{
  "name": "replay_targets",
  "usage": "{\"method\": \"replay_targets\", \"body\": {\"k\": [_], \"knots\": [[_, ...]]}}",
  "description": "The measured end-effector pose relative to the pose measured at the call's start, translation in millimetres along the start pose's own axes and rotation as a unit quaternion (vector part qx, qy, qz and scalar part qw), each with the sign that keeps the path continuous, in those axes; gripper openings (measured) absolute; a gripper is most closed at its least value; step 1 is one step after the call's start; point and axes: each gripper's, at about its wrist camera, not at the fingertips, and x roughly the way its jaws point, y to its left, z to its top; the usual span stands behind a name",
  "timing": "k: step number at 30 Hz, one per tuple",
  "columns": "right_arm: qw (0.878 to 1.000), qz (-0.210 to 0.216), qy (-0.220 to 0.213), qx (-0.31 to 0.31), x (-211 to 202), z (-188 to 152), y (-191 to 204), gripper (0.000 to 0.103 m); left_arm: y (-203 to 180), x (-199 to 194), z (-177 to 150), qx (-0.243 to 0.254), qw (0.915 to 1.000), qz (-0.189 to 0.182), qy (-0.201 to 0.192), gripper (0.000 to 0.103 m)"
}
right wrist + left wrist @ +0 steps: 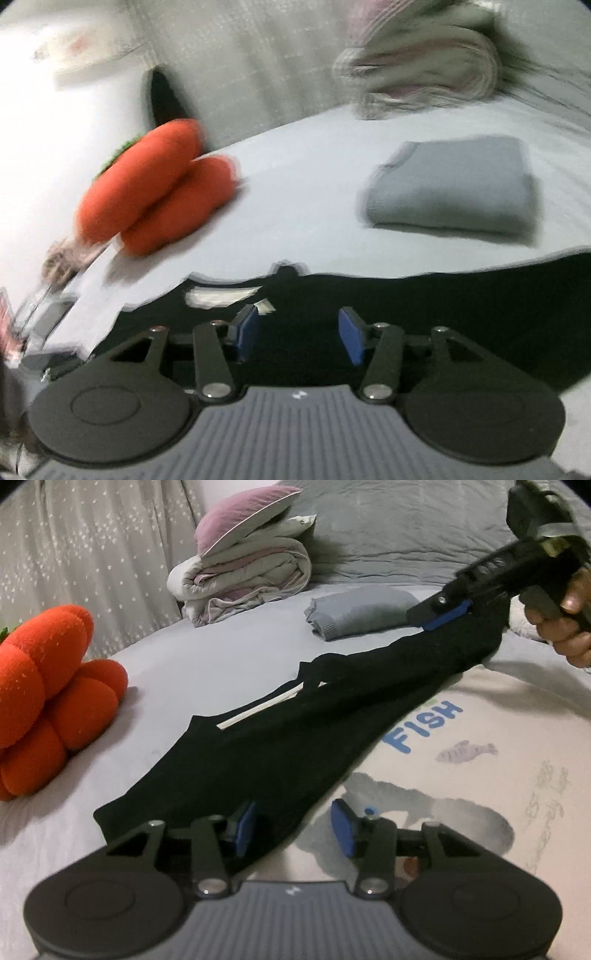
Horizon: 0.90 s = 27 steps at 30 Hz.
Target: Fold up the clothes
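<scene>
An orange plush pumpkin (51,698) sits on the bed (207,657), at its left edge. Behind it hangs a grey curtain (92,550) dotted with small white stars. Further back a rolled-up duvet (243,579) in cream and pink lies bundled on the bed, with a mauve pillow (236,520) leaning on top of it. A grey sheet (399,528) covers the surface behind them.

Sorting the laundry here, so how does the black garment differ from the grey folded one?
The black garment is stretched out long and loosely bunched; the grey folded garment is a compact, neat rectangle. The black one lies by both grippers, the grey one sits farther back, untouched. Both rest on the pale bed sheet.
</scene>
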Motion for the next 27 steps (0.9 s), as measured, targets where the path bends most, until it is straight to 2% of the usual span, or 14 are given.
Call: {"method": "replay_targets", "body": {"k": [5, 8, 11, 14, 16, 17, 20, 23, 27], "knots": [[0.990, 0.039, 0.038, -0.127, 14, -18, 47, 0.052, 8, -6, -6, -0.006, 0.9999, 0.005, 0.007, 0.046], [0.980, 0.050, 0.055, -0.184, 26, -30, 66, 0.043, 14, -12, -13, -0.004, 0.9999, 0.013, 0.005, 0.042], [0.967, 0.030, 0.064, -0.243, 39, -43, 78, 0.040, 21, -15, -18, -0.010, 0.9995, 0.029, 0.006, 0.032], [0.949, -0.008, 0.062, -0.310, 51, -59, 87, 0.032, 21, -16, -23, 0.004, 0.9990, 0.044, 0.006, 0.022], [0.940, -0.029, 0.049, -0.336, 54, -65, 91, 0.012, 19, -18, -23, 0.019, 0.9987, 0.047, 0.005, 0.010], [0.936, -0.035, 0.045, -0.348, 54, -67, 94, 0.010, 18, -20, -22, 0.027, 0.9984, 0.049, 0.003, 0.009], [0.924, -0.042, 0.039, -0.378, 51, -69, 101, 0.007, 21, -26, -21, 0.029, 0.9984, 0.048, 0.001, 0.005], [0.919, -0.033, 0.037, -0.390, 41, -65, 101, 0.007, 28, -35, -23, 0.026, 0.9984, 0.050, -0.005, 0.005], [0.914, -0.015, 0.066, -0.399, 40, -67, 101, 0.008, 31, -34, -31, 0.038, 0.9983, 0.033, 0.030, 0.006]]}}
